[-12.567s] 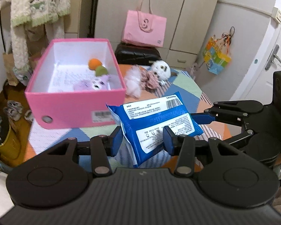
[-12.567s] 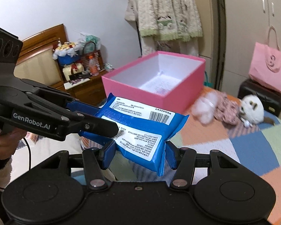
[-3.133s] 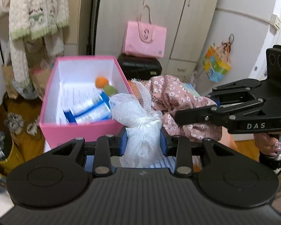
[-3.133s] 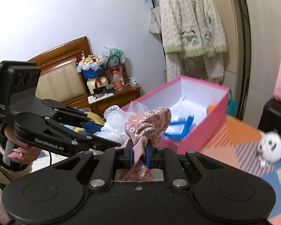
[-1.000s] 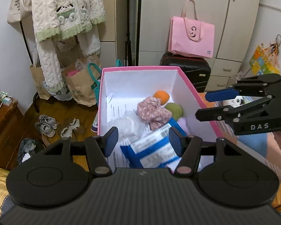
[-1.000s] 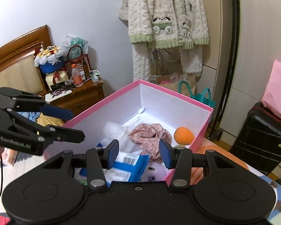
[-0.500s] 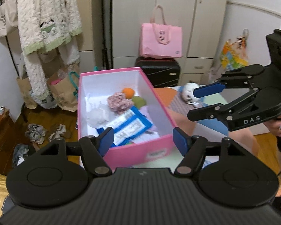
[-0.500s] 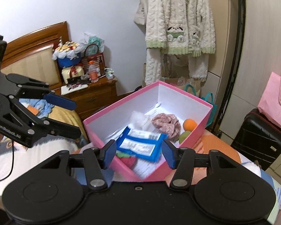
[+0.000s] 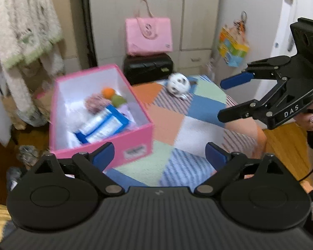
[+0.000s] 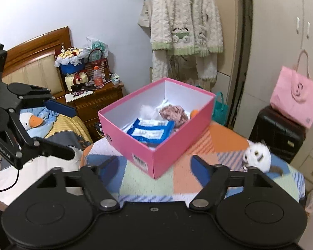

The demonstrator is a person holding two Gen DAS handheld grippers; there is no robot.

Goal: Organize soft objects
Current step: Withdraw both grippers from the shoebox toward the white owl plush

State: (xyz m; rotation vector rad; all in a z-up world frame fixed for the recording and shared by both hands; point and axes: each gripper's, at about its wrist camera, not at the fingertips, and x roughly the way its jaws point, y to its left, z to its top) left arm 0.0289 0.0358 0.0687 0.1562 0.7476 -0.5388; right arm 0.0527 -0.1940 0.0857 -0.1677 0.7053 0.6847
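Observation:
An open pink box (image 9: 135, 134) stands on the left part of the patchwork table (image 9: 169, 125). Inside lie a blue wipes pack (image 9: 103, 125), a floral cloth (image 9: 96, 102), a white mesh puff (image 9: 77, 114), an orange ball (image 9: 107, 91) and a green ball (image 9: 118, 100). A white plush toy (image 9: 178, 84) rests on the table's far side, apart from the box. My left gripper (image 9: 159, 155) hangs in front of the box, jaws opening and empty. My right gripper (image 10: 155, 163) is also drawn back, jaws opening, nothing between them. The box (image 10: 167, 152) and plush (image 10: 257, 154) show in the right wrist view.
Behind the table a pink tote bag (image 9: 148, 36) sits on a black suitcase (image 9: 148, 67) against the wardrobe. A fleece robe (image 10: 186, 27) hangs by the wall. Left of the table are a wooden nightstand (image 10: 98, 100) and a bed with a duck plush (image 10: 34, 121).
Both grippers have pulled back from over the box and their jaws have spread wider. The box now looks smaller and farther, and the white plush has come into view.

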